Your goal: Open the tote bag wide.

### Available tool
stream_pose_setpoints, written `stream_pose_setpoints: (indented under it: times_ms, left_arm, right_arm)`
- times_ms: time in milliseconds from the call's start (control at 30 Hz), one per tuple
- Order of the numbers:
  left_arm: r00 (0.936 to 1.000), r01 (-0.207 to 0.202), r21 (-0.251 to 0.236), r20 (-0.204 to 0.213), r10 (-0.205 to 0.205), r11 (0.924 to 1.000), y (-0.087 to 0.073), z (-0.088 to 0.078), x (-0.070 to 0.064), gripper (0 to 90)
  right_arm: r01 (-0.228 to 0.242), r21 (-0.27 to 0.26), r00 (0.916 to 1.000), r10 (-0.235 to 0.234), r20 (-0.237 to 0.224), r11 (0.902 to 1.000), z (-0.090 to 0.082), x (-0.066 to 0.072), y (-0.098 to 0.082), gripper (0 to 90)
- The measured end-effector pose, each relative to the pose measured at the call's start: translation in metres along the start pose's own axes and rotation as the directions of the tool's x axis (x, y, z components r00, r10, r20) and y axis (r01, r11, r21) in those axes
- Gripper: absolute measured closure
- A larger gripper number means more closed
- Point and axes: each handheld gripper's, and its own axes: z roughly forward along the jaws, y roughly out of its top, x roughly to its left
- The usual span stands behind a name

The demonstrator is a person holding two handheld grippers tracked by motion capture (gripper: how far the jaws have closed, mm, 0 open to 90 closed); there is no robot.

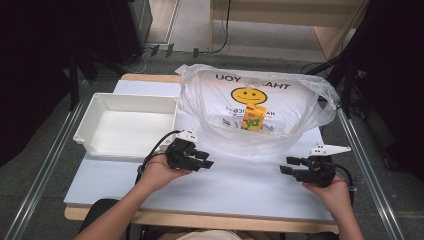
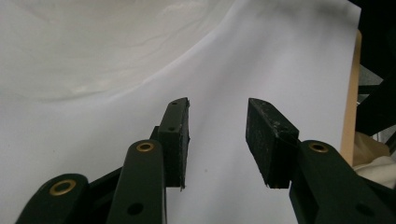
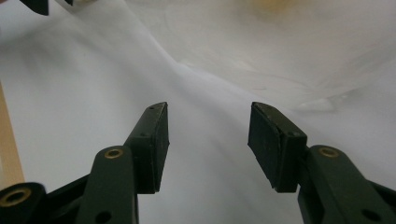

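the plastic bag (image 1: 250,107) is the thing both grippers face, and it looks like thin, soft film: light, limp, probably slippery, and likely to crumple or slide rather than hold its shape. a pinch on a flat wall would likely skate off, so the better hold is my guess the rolled rim nearest the person, one side for each gripper, where the film bunches thick enough to bite. pulling hard could stretch or tear it.

it sits on the white table (image 1: 235,185) toward the far right corner, mouth gaping upward, translucent white with a yellow smiley face and dark lettering printed on the far wall (seen mirrored through the film). a small yellow carton (image 1: 254,118) stands upright inside on the bottom. just left of the bag, by the far left corner, lies an open white tray (image 1: 90,122).

the left gripper (image 1: 206,160) hovers near the bag's front left, its jaws partway apart with nothing between them. the right gripper (image 1: 289,165) sits near the front right, jaws wide and bare too, neither touching the film.
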Motion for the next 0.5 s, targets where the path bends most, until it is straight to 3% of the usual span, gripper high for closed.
stream_pose_setpoints:
  times_ms: [233, 300, 500]
  left_arm:
    - [0.9999, 0.006, -0.029, 0.014, -0.006, 0.9996, 0.011, -0.015, -0.003, 63.1]
    - [0.9998, 0.007, -0.036, 0.020, -0.006, 0.9993, 0.014, -0.020, -0.004, 62.7]
    - [0.9997, 0.004, -0.052, 0.026, -0.003, 0.9986, 0.025, -0.033, -0.008, 61.2]
  right_arm:
    - [-0.007, -0.011, 0.9998, 0.008, 0.019, 0.9999, -0.013, -0.018, 0.007, 53.1]
    - [-0.014, -0.024, 0.9992, 0.015, 0.038, 0.9996, -0.023, -0.030, 0.011, 56.0]
    - [-0.027, -0.033, 0.9974, 0.030, 0.066, 0.9991, -0.039, -0.044, 0.021, 63.1]
